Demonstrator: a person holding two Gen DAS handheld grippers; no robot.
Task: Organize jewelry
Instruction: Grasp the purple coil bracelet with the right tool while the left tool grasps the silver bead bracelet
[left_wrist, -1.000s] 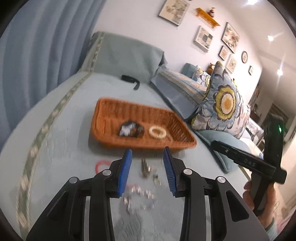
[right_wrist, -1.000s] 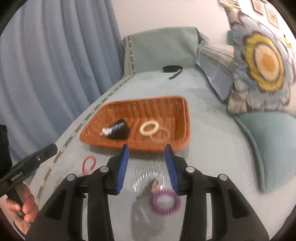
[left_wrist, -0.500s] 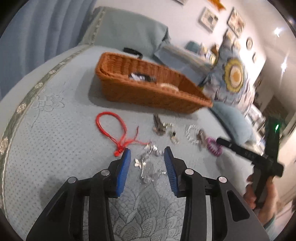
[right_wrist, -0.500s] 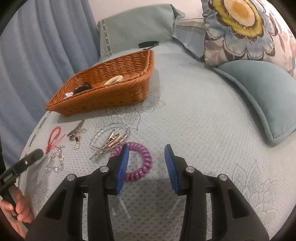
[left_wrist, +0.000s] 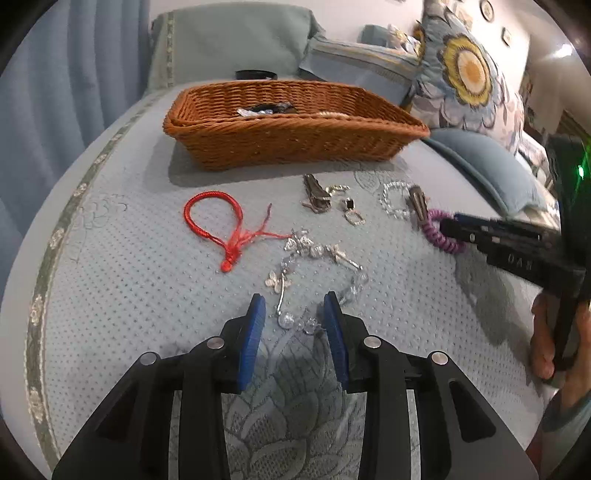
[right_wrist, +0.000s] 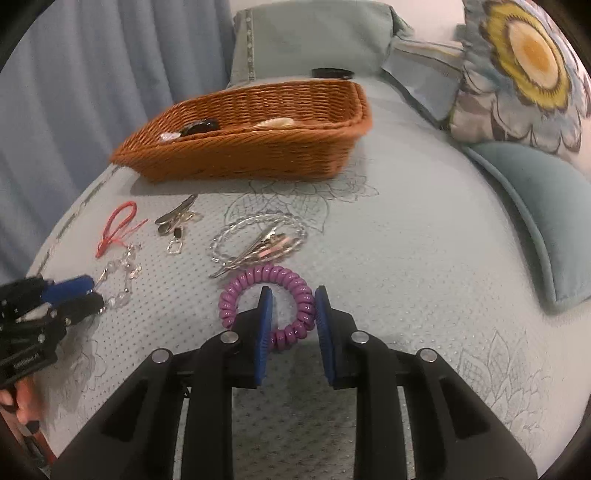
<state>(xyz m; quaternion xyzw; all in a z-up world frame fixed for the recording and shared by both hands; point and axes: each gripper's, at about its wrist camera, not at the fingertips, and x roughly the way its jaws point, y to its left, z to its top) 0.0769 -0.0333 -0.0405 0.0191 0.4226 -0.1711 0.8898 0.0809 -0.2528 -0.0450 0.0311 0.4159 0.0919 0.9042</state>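
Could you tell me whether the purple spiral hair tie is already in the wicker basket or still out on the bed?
Out. The purple spiral hair tie lies on the bedspread in front of the wicker basket, its near edge between the open right gripper fingers.

Your wicker basket (left_wrist: 288, 144) hides most of its contents behind the near wall: just a sliver of something dark and shiny (left_wrist: 266, 109) pokes up, can't tell what. The purple coil tie (left_wrist: 439, 232) is partly covered by your right gripper (left_wrist: 448, 227), whose body blurs off the frame edge.
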